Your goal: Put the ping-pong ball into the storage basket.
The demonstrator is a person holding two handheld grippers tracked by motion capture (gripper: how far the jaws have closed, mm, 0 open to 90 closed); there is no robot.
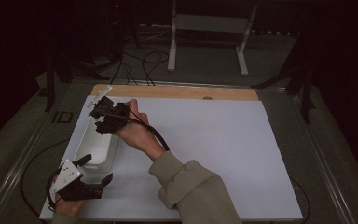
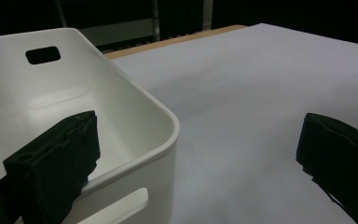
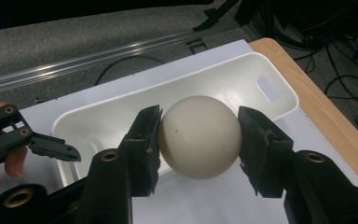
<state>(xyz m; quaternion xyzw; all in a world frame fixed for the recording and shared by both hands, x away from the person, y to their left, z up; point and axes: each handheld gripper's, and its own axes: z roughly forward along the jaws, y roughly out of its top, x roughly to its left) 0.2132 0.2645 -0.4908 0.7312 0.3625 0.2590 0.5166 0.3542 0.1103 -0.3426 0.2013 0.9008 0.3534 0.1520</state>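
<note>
Right gripper view: ball [image 3: 199, 136] seemingly unmarked, unlabelled.

1. High view: the ball sits out of sight behind the right gripper [image 1: 103, 116] over the white bin [image 1: 94, 148].
2. Left gripper view: the bin's near end is cut off at the bottom edge.
3. Bin floor beneath the ball [image 3: 199, 136]: hidden.

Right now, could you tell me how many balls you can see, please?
1: a white ball, clamped in the right claw above the white bin. The bin's inside looks otherwise bare.
</note>
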